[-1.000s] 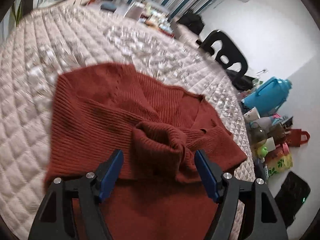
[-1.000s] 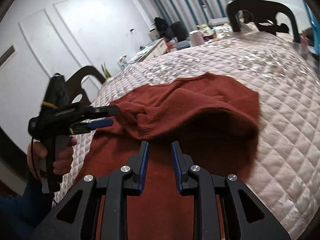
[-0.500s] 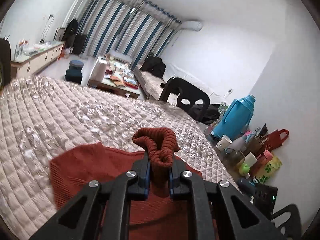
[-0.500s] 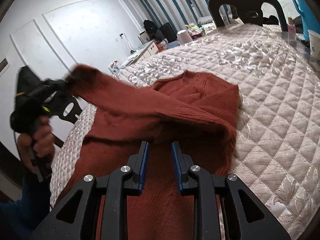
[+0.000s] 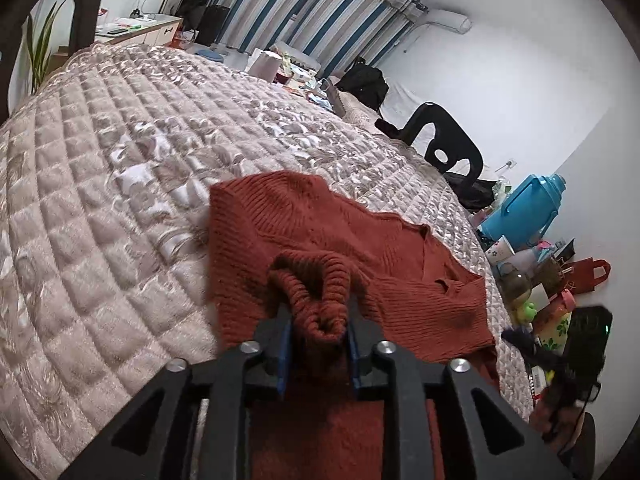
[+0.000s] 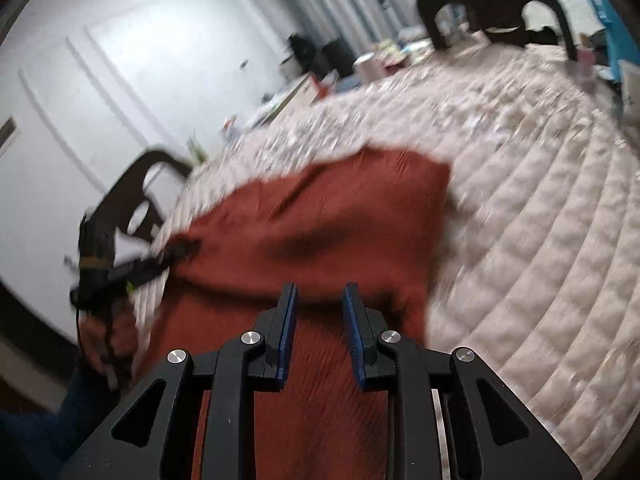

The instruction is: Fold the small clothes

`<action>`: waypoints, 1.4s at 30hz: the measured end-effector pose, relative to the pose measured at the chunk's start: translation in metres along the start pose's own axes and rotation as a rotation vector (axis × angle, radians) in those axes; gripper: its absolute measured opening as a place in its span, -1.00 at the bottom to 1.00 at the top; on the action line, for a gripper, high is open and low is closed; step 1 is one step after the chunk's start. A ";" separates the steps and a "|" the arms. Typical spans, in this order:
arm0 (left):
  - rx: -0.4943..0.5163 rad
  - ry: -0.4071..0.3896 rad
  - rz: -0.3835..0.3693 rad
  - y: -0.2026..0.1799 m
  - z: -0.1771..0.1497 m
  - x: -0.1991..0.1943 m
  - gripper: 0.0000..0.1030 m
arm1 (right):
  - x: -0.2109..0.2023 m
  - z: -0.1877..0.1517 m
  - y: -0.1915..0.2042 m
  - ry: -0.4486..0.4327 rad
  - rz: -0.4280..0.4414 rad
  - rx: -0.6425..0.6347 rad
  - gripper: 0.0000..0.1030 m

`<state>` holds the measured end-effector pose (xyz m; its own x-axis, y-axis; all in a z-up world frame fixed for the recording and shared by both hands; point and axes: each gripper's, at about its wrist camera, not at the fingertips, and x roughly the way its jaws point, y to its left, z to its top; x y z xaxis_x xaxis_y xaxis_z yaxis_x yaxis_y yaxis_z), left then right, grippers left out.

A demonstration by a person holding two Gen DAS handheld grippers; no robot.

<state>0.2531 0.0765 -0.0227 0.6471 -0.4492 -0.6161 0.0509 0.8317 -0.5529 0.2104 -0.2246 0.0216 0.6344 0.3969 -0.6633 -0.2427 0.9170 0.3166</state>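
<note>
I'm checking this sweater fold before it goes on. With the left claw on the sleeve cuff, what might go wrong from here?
1. The left claw, whose jaws have just been opening, holds only the bunched cuff; it may slip out mid-fold.
2. The sweater lies close to the quilt's edge, so pulling could drag it towards the clutter below.
3. The right claw holds nothing, so the body may shift.

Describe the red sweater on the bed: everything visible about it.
The sweater is rust-red ribbed knit with a V neckline toward the right in the left wrist view. It lies partly folded on the quilted beige bedspread. One sleeve cuff is bunched between the pads of the left tool, whose jaws have just been opening a little, cuff still between them. In the blurred right wrist view the right tool hangs above the sweater's near part, slightly open, nothing visibly between its pads.
</note>
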 end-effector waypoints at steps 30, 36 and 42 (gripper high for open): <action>0.088 -0.083 0.106 -0.010 0.006 -0.016 -0.46 | 0.005 0.034 -0.046 -0.140 -0.210 0.070 -0.64; 0.206 -0.086 0.098 -0.050 0.003 -0.010 -0.46 | 0.022 0.010 -0.009 -0.024 -0.150 -0.114 -0.64; 0.282 0.020 0.197 -0.053 -0.019 0.023 -0.47 | 0.033 0.002 -0.010 0.047 -0.199 -0.131 -0.64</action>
<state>0.2509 0.0160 -0.0178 0.6504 -0.2747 -0.7082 0.1367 0.9594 -0.2467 0.2356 -0.2206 -0.0022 0.6453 0.2066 -0.7354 -0.2111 0.9735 0.0882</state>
